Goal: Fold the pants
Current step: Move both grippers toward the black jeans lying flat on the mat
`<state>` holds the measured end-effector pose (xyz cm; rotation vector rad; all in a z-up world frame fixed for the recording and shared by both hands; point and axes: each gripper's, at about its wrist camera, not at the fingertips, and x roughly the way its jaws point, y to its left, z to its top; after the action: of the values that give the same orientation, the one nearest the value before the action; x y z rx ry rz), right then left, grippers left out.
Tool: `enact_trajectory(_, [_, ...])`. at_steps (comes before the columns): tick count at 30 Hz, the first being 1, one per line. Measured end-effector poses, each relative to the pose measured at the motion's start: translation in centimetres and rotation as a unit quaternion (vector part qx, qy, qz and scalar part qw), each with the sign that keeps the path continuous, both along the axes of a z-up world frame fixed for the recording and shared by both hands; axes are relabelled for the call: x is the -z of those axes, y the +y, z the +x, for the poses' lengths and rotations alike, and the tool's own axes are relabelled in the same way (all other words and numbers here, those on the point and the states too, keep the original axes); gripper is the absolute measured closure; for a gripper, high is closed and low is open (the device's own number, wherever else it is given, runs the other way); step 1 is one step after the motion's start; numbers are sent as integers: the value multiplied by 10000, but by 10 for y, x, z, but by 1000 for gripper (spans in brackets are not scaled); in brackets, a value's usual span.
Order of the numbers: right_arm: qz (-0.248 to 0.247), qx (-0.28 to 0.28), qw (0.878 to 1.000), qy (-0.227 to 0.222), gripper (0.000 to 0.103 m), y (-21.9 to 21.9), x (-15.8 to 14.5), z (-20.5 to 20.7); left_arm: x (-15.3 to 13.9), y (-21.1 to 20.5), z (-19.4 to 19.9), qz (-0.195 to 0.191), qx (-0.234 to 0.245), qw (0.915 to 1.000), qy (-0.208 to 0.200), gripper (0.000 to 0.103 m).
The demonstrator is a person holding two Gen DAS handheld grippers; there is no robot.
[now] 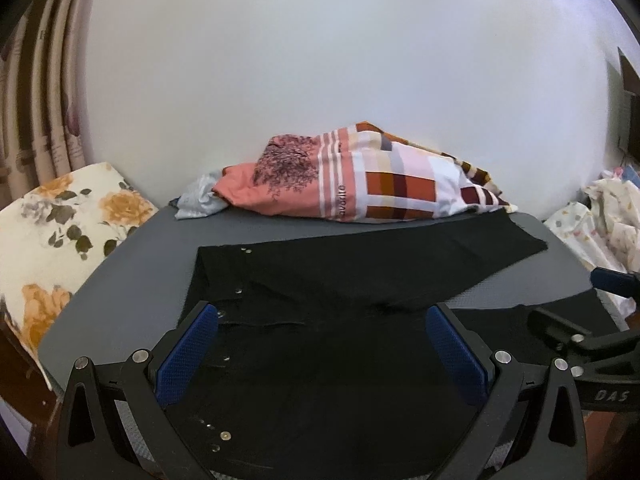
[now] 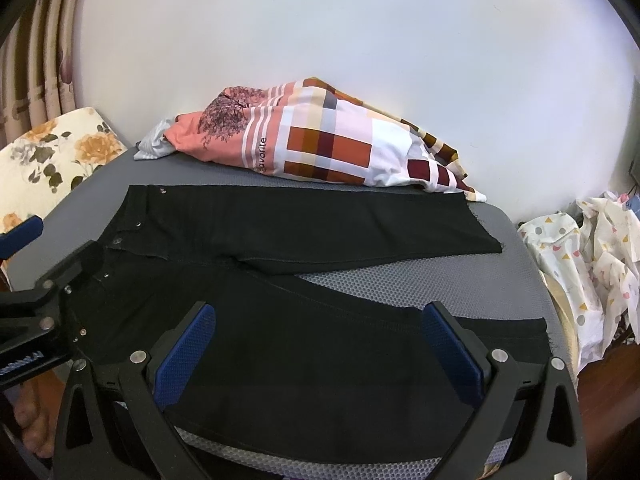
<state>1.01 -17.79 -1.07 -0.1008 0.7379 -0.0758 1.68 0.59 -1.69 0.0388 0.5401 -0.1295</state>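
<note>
left wrist: left gripper (image 1: pixel 320 344) spread wide above waistband of black pants (image 1: pixel 360 272), flat on grey table (image 1: pixel 120 288) | right wrist: right gripper (image 2: pixel 320 344) spread over near leg, seemingly not touching; patterned cloth (image 2: pixel 320 140) far

A lived-in room of a home, probably a bedroom, is indicated. Striped curtains (image 1: pixel 44 92) are hung at the left beside a plain white wall (image 1: pixel 340 60). A cushion with an orange flower print (image 1: pixel 60 220) is propped at the left edge of a grey padded surface (image 2: pixel 400 284). Crumpled bedding in pink, white and orange checks (image 2: pixel 320 140) is heaped against the wall, and pale fabric printed with small coloured shapes (image 2: pixel 580 264) is piled at the right.
</note>
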Motion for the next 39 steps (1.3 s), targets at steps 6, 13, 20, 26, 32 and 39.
enact_trajectory(6, [169, -89, 9998, 1, 0, -2, -1, -2, 6, 7, -1, 138, -219, 9996, 59, 0])
enact_trajectory(13, [323, -183, 9993, -32, 0, 3, -5, 4, 9, 17, 7, 268, -442, 9985, 153, 0])
enact_trajectory(20, [399, -263, 9988, 90, 0, 9, 3, 18, 22, 34, 18, 346, -667, 9964, 390, 0])
enact_trajectory(26, [447, -290, 9982, 275, 0, 12, 13, 29, 31, 50, 33, 364, -872, 9939, 573, 0])
enact_trajectory(32, [435, -343, 9973, 482, 0, 17, 26, 43, 42, 67, 60, 541, -932, 9910, 792, 0])
enact_trajectory(39, [367, -400, 9956, 762, 0, 24, 45, 64, 50, 122, 128, 138, -753, 9909, 1106, 0])
